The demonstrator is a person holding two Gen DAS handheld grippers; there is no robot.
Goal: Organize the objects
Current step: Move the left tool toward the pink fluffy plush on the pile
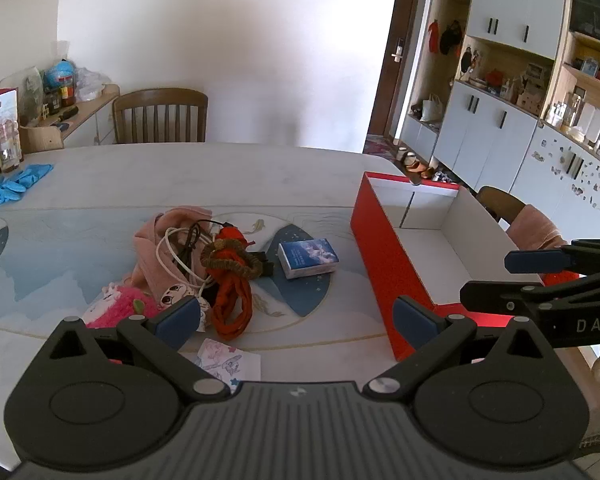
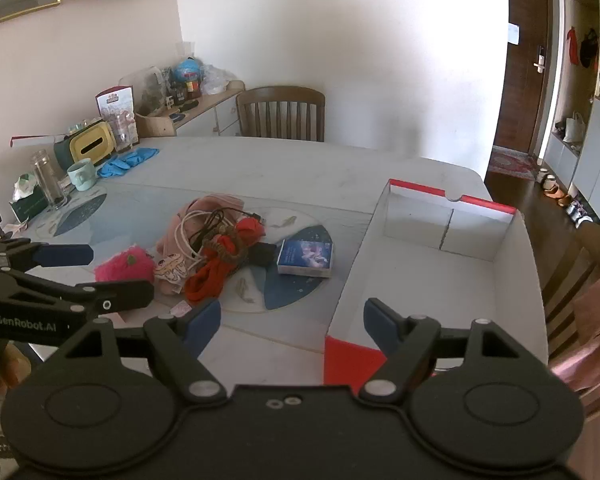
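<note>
A pile lies mid-table: pink cloth, white and black cables, an orange-red headband, a brown scrunchie, a pink plush toy and a small doll-face item. A blue card box lies beside it, also in the right wrist view. A red box with a white inside stands open and empty at the right. My left gripper is open and empty, near the pile. My right gripper is open and empty over the box's near left corner.
A sticker sheet lies at the table's near edge. Blue gloves, a green mug, a glass bottle and a yellow tissue box stand at the far left. A wooden chair stands behind the table.
</note>
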